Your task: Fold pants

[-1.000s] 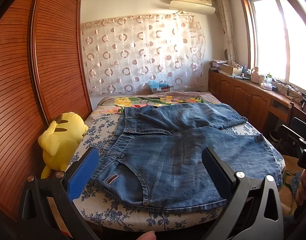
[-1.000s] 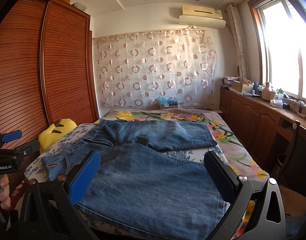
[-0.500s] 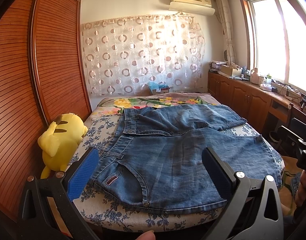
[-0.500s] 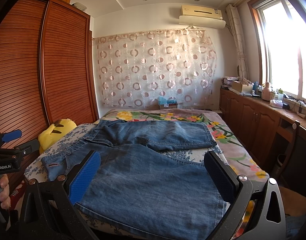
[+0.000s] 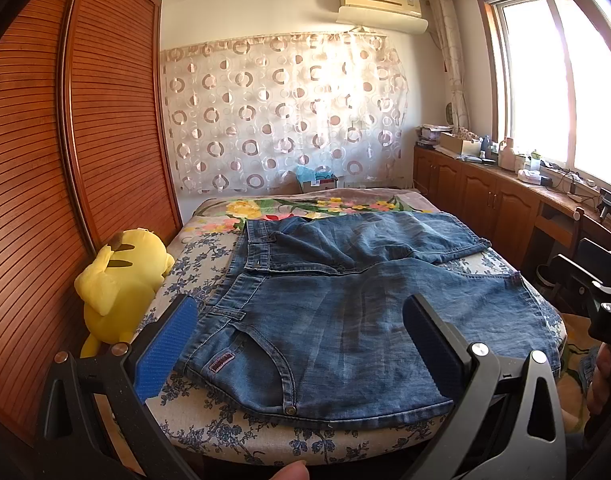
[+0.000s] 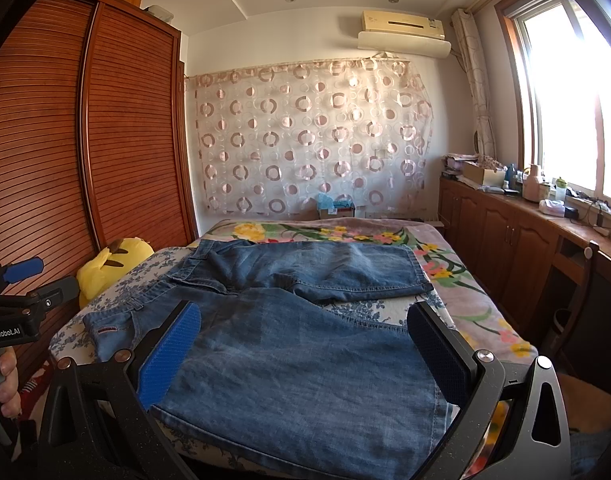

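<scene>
From the left wrist, the left gripper (image 5: 301, 340) hangs wide apart above the jeans (image 5: 345, 320) spread on the bed (image 5: 209, 420), beside a yellow plush toy (image 5: 121, 276). From the right wrist, the right gripper (image 6: 305, 348) likewise gapes empty over the jeans (image 6: 305, 360).

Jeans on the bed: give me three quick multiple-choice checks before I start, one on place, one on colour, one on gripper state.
1. The plush toy sits by which end of the jeans?
A. waistband
B. leg hems
C. on top of them

2. The plush toy's colour?
A. red
B. yellow
C. green

3. The left gripper and right gripper are:
A. both shut on denim
B. one open, one shut
C. both open, holding nothing

Answers: 1 A, it sits beside the waistband at the wardrobe side; 2 B, its body is bright yellow; 3 C, both jaws are spread wide above the denim.
</scene>
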Tool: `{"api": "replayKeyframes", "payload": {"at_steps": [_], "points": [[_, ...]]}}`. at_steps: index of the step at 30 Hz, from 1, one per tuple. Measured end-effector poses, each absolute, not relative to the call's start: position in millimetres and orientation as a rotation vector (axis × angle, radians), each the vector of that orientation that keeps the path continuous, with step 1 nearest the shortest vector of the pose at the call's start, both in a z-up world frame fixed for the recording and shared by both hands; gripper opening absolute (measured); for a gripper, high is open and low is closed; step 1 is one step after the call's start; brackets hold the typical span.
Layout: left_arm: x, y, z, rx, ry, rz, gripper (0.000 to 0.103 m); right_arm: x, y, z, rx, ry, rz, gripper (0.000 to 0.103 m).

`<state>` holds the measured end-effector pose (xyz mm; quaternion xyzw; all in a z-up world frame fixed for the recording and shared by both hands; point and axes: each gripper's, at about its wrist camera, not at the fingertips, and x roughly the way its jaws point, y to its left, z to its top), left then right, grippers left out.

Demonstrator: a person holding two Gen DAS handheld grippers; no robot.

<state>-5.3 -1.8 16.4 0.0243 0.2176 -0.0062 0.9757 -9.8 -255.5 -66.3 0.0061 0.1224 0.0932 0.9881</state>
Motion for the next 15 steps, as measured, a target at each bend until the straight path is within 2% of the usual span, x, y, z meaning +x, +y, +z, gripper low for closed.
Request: {"api": "replayKeyframes", "payload": {"at_steps": [15], "points": [[-3.8,-3.0,7.2,0.05,0.459,-0.018,0.103,-6.2,-257.7,-71.4,0.012,0.268,0.199,0.103]]}}
